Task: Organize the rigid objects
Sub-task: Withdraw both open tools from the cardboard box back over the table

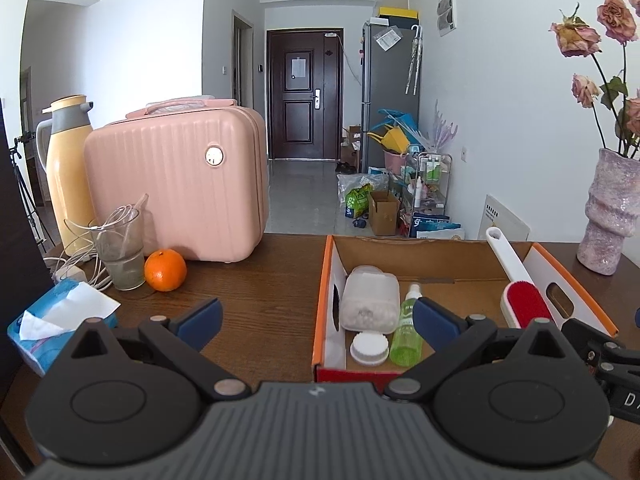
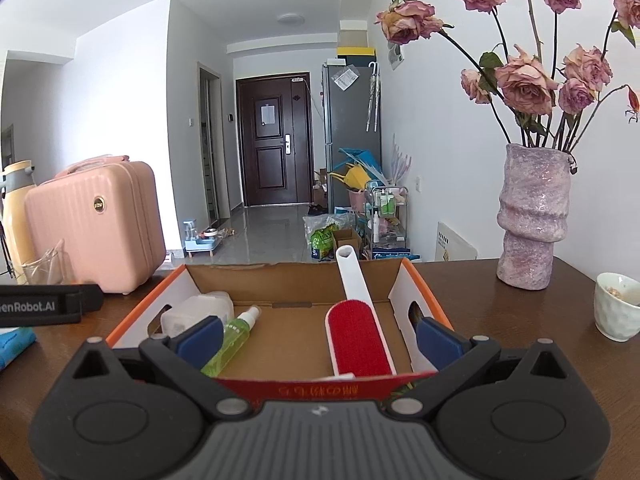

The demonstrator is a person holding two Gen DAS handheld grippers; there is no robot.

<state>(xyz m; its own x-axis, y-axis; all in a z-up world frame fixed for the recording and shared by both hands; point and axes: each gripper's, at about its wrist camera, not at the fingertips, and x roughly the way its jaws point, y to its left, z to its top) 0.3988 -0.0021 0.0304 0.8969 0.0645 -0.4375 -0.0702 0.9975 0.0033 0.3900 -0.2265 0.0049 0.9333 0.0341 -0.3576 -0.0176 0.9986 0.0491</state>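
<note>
Now, box (image 1: 436, 256): open cardboard, on the wooden surface (image 1: 260, 280).
Inside: white jar (image 1: 370, 296), round lid (image 1: 369, 349), green spray bottle (image 2: 232, 338), red lint brush (image 2: 358, 340).
Left gripper (image 1: 316, 316): spread wide, empty.
Right gripper (image 2: 318, 334): spread wide, empty, over the box.
Orange (image 1: 165, 271): beside the pink case (image 1: 180, 184).

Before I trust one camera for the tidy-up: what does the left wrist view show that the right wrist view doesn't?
Only the left wrist view shows the orange, the tissue pack's white sheet, the cables and the white round case in the box.

Only the right wrist view shows the cup beside the vase and the pet feeder on the floor.

Both show the box holding the lint brush, green bottle and clear container, plus the suitcase. Each view's own claw is open and empty.
</note>
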